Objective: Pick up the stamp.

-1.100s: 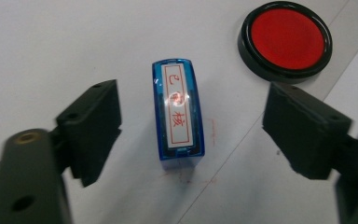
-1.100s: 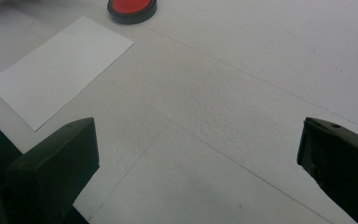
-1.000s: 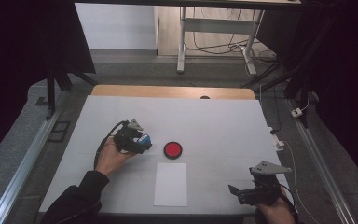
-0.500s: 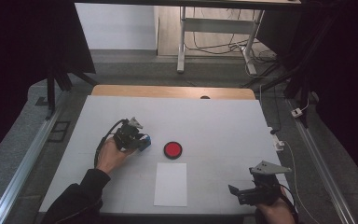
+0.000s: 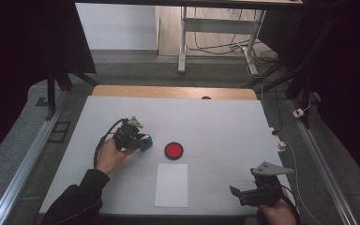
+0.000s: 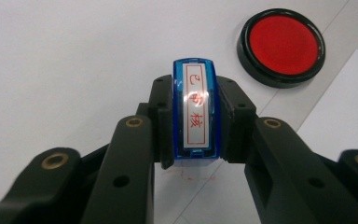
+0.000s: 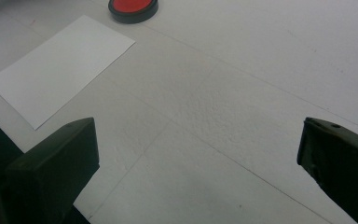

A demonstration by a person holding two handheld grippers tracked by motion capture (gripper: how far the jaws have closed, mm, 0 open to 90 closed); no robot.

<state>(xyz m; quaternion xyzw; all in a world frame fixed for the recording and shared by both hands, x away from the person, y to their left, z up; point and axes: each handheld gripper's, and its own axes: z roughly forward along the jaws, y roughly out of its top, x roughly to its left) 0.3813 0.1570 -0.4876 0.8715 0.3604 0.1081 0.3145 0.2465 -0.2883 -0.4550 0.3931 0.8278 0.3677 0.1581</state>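
The right gripper rests near the table's front edge, jaws spread wide with nothing between them. The left gripper clamps a blue stamp between its pads. Just beyond it sits the red ink pad, beside the white paper.

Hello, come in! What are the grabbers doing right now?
Left gripper shut on blue plastic stamp. Right gripper open, empty. Round red ink pad and white paper sheet close by, path unobstructed.

The high view looks forward and down over the whole table. Each gripper view sits low and close, looking along its own jaws. All three share the red ink pad and white paper.
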